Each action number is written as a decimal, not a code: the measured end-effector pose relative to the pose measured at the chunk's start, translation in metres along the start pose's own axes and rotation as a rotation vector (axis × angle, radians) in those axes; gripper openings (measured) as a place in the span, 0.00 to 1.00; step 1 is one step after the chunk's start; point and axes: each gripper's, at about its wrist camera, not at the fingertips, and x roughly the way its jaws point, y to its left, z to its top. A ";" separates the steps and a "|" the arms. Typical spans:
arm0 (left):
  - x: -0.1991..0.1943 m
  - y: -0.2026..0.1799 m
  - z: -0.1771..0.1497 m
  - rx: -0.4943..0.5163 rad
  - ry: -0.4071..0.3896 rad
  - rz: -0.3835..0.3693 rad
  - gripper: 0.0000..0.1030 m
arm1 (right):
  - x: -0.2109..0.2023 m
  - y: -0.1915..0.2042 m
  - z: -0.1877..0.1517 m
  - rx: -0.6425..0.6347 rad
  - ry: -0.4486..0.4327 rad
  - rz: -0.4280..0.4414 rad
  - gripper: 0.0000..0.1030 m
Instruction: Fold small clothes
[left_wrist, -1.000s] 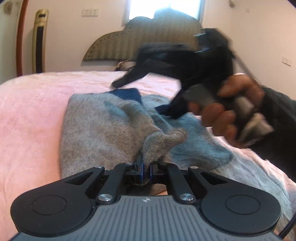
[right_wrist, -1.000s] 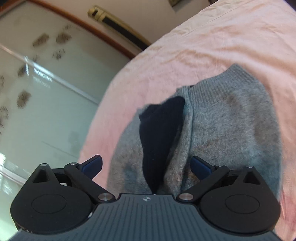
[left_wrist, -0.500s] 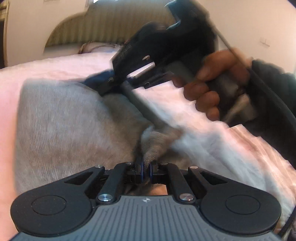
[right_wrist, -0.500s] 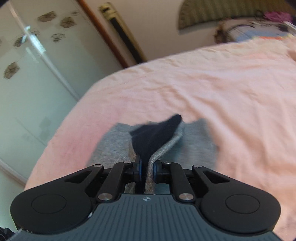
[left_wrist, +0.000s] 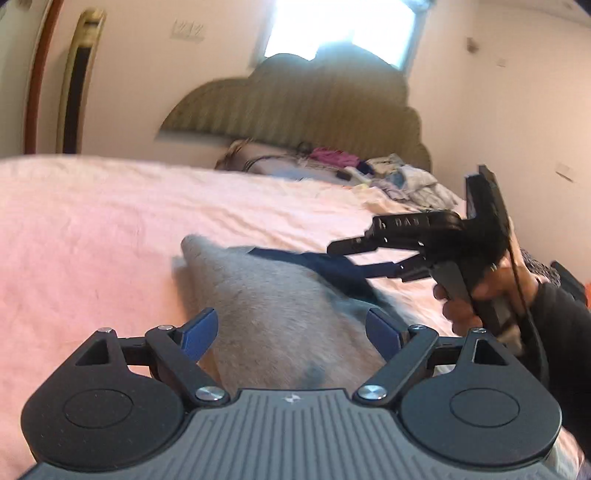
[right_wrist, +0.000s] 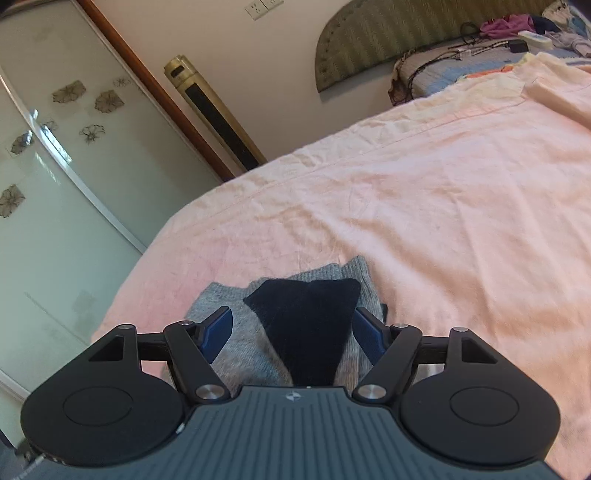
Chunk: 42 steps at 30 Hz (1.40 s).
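Nearest the left wrist camera, the left gripper (left_wrist: 291, 332) has its jaws spread wide, one blue pad to each side of the grey knit garment (left_wrist: 280, 314) and pinching nothing; whether the pads brush the cloth cannot be told from this view. The right gripper (right_wrist: 291, 330) reads the same in its own camera: jaws wide apart, straddling the dark navy patch (right_wrist: 308, 321) that lies on top of the grey layers, with no fabric caught between the pads. The garment rests on the bed's pink sheet (right_wrist: 424, 206), near the bed's front edge and toward the corner by the glass wardrobe door (right_wrist: 55, 184), and the right wrist view shows several grey edges stacked one on another, so it looks already partly folded. The step in hand seems to be the pause between folds, both tools free just above or beside the cloth. The next move probably calls for choosing a fresh edge or corner, lowering the open jaws around it, closing on the layers together, and carrying them across without dragging the stack out of line. Farther off, the person's right hand (left_wrist: 476, 295) grips its tool over the bed's right side, and loose clothes (left_wrist: 406, 177) lie by the padded headboard (left_wrist: 314, 107).
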 end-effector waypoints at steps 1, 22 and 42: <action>0.010 0.002 -0.001 0.003 0.015 0.005 0.85 | 0.011 -0.002 0.000 0.007 0.020 -0.015 0.65; 0.112 0.089 0.010 -0.579 0.262 -0.154 0.40 | 0.013 -0.026 -0.025 0.057 0.061 0.020 0.73; 0.009 0.149 -0.007 -0.529 0.212 -0.111 0.65 | 0.024 0.039 -0.055 0.021 0.111 0.134 0.68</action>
